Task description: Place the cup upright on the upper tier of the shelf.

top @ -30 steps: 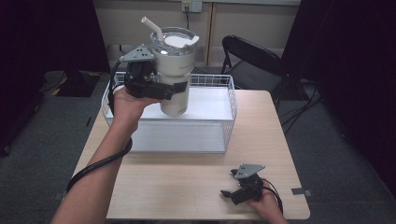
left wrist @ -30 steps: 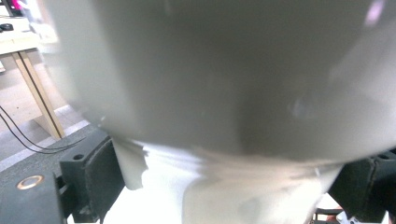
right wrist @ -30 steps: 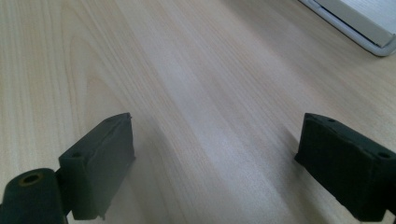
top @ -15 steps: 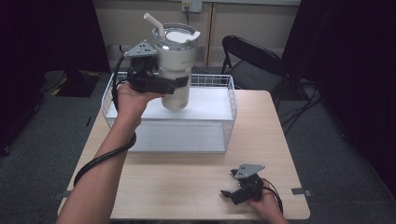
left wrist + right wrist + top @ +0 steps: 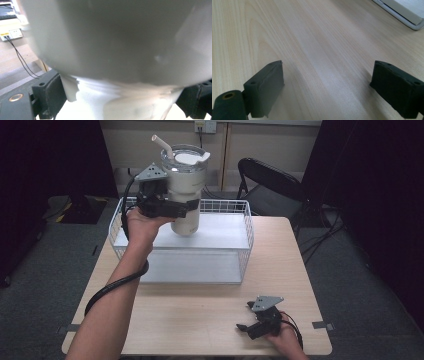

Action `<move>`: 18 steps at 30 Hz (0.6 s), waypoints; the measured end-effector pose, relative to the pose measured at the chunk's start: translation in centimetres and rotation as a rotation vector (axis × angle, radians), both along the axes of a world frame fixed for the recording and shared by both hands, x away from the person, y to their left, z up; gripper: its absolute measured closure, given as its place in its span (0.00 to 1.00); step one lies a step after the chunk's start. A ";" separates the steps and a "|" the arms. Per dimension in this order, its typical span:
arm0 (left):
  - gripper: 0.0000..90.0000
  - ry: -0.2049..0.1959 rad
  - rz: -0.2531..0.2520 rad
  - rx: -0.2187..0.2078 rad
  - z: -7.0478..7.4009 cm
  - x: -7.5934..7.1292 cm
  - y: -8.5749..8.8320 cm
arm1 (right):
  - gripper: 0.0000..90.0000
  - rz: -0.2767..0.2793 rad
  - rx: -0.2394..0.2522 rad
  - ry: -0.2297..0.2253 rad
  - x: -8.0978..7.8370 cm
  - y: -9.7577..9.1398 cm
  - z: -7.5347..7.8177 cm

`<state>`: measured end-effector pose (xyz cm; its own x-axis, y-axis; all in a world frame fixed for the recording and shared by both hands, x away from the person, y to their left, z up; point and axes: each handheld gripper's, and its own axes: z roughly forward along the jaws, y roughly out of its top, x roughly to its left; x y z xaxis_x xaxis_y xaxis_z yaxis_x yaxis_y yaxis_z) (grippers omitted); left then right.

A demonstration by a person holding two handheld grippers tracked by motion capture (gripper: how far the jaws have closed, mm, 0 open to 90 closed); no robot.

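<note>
**Table surface**

Light wood table point(image 5: 200, 320); white wire basket point(image 5: 247, 240) sits on it toward 12 o'clock, white liner inside; right gripper point(image 5: 250, 322) rests on the wood near 5 o'clock, jaws parted.

We find no legible text, label, brand, number or sign anywhere in these views: the cream tumbler point(image 5: 186, 195) clamped in the left gripper point(image 5: 170, 209) bears no readable mark, nor do the wire basket point(image 5: 247, 227) or the wooden table point(image 5: 200, 315).
</note>
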<state>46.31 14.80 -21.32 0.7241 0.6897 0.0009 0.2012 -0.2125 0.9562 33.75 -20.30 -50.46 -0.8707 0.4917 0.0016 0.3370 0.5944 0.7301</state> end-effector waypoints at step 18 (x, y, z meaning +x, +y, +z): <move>0.12 0.003 0.057 0.000 -1.6 1.5 0.3 | 0.11 0.000 0.000 0.000 0.0 0.0 0.0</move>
